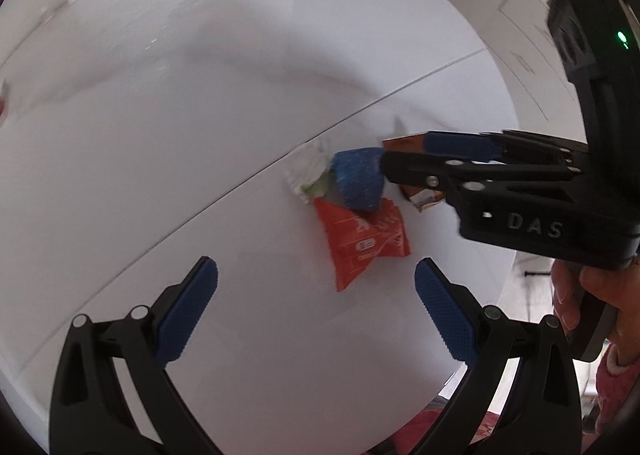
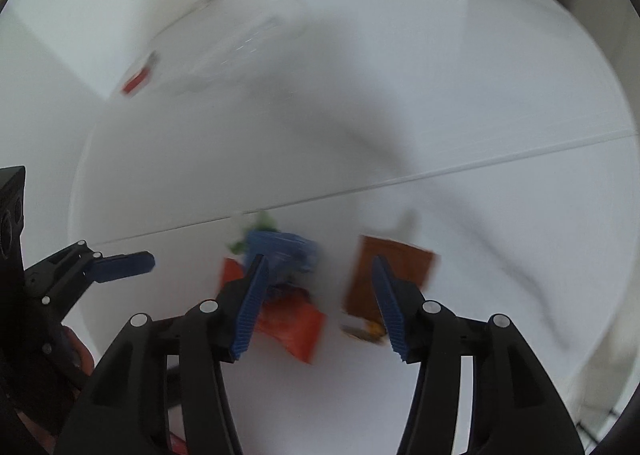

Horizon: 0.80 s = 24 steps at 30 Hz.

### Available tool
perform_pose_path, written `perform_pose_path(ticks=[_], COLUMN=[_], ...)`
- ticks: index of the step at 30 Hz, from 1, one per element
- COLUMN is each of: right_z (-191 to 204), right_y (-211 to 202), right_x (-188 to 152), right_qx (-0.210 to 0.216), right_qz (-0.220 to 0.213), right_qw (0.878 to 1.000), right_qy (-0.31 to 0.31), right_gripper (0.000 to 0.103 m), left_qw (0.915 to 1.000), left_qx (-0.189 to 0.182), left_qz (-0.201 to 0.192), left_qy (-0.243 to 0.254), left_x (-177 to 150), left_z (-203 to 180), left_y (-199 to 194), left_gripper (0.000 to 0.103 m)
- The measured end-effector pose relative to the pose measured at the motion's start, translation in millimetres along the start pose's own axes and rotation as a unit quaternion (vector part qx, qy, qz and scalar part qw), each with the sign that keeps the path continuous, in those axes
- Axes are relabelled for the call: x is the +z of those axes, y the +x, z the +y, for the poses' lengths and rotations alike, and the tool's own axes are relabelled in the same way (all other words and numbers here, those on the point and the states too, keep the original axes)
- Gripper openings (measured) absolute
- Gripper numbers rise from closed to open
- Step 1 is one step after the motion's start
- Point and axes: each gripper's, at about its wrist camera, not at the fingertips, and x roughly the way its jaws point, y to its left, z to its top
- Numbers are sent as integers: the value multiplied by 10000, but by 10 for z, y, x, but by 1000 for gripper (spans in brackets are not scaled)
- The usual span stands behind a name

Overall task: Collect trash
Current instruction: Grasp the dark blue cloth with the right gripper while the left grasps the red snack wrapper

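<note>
Right tongs (image 1: 384, 159) hiding brown wrapper (image 1: 400, 143)

You have four pieces of trash: one red wrapper (image 1: 362, 243), one blue wrapper (image 1: 358, 181), one brown wrapper (image 2: 394, 267), one white-green wrapper (image 1: 310, 175). Two grippers.

Bare white surface (image 1: 160, 135) lies open all round the clustered wrappers (image 1: 360, 231); only the right gripper (image 1: 404, 163) (reaching in sideways) blocks the brown packet (image 2: 394, 275).
</note>
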Motion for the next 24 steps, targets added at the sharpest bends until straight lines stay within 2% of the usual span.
perform_pose_path(ticks=[3, 6, 7, 8, 9, 11, 17, 20, 23, 24], right_z=[75, 149, 154, 153, 170, 154, -128, -337, -537, -593], right_y=[183, 239, 246, 243, 259, 218, -83, -325, -553, -608], right_x=[68, 41, 28, 11, 27, -3, -84, -174, -313, -363], right_qx=[295, 297, 297, 339, 372, 386, 609, 651, 590, 568], right_qz=[315, 480, 506, 528, 545, 509, 210, -6, -135, -156], right_qw=[9988, 9976, 9974, 9972, 9971, 9974, 9979, 9972, 9966, 9964], right_qy=[-216, -391, -407, -400, -385, -334, 70, 357, 553, 609], right_gripper=[54, 54, 50, 40, 37, 33, 32, 32, 32, 32], left_qw=[9997, 9992, 9989, 9988, 9985, 9981, 9973, 9983, 9941, 9882], left_qx=[77, 155, 179, 194, 215, 253, 236, 312, 537, 556], left_qz=[-14, -79, -106, -128, -151, -185, -206, -346, -622, -708], left_qy=[-225, -370, -415, -442, -474, -538, -658, -356, 704, 1242], left_x=[-52, -96, -108, -131, -138, -146, -119, -74, -57, -63], left_z=[29, 22, 22, 28, 22, 16, -79, -209, -460, -563], left_y=[-34, -76, -90, -101, -107, -116, -12, 43, 64, 54], left_gripper=[95, 95, 95, 95, 95, 95, 93, 93, 93, 93])
